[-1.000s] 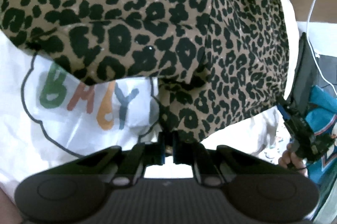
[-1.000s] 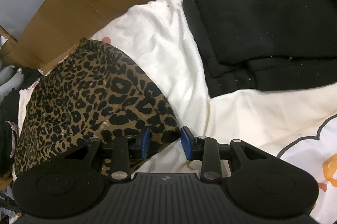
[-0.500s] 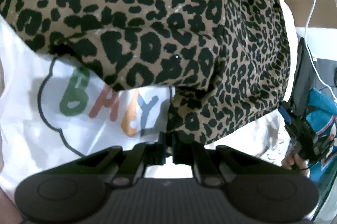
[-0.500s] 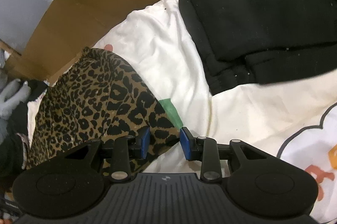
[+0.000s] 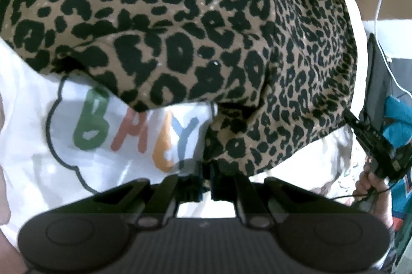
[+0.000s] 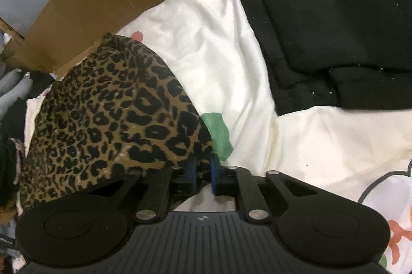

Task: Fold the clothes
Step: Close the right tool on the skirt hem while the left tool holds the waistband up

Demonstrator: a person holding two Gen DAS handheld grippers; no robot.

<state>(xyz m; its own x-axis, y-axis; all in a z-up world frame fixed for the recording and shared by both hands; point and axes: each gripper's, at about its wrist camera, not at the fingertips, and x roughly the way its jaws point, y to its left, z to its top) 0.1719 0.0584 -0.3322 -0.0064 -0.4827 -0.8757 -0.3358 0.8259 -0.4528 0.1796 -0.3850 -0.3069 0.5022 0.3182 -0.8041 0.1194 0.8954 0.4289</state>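
a: where is the leopard garment [image 5: 206, 24] for us now?

b: it lies on the white sheet [image 6: 322, 145], spreading up and away from both tools. the left gripper [image 5: 205, 177] is clenched on its near edge. the right gripper [image 6: 203, 172] has just been closing, and a corner of the cloth sits between its pads.

a: and what is hidden?

b: the far edge is cut off, so we cannot tell its long axis.
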